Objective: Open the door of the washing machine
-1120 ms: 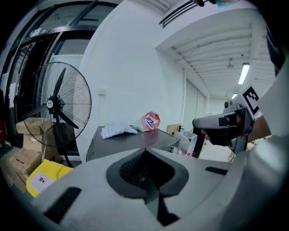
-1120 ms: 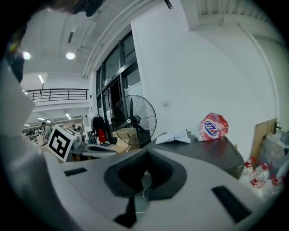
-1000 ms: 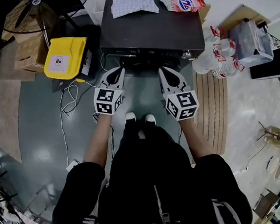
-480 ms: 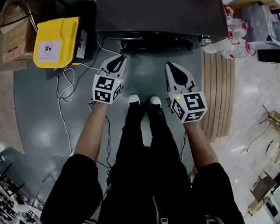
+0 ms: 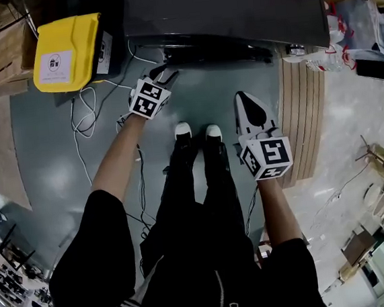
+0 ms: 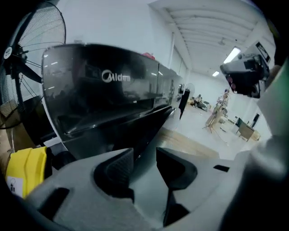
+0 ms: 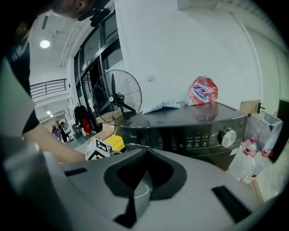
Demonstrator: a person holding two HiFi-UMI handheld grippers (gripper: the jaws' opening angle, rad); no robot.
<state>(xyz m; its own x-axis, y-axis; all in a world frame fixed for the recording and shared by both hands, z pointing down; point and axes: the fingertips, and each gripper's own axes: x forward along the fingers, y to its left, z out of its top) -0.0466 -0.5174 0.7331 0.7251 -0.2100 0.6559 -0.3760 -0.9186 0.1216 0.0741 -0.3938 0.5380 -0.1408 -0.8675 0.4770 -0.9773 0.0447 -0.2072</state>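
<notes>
Left gripper [image 5: 163,75] opening, nothing betw. jaws, by washing machine [image 5: 218,5] front; right gripper [image 5: 243,98] closed, empty.

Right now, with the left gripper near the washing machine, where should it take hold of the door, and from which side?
Likely the door's thin edge that juts out from the washing machine front, at its left end in the head view. Come from the front: the left gripper faces that edge, its jaws opening, with nothing pressed between them.
</notes>
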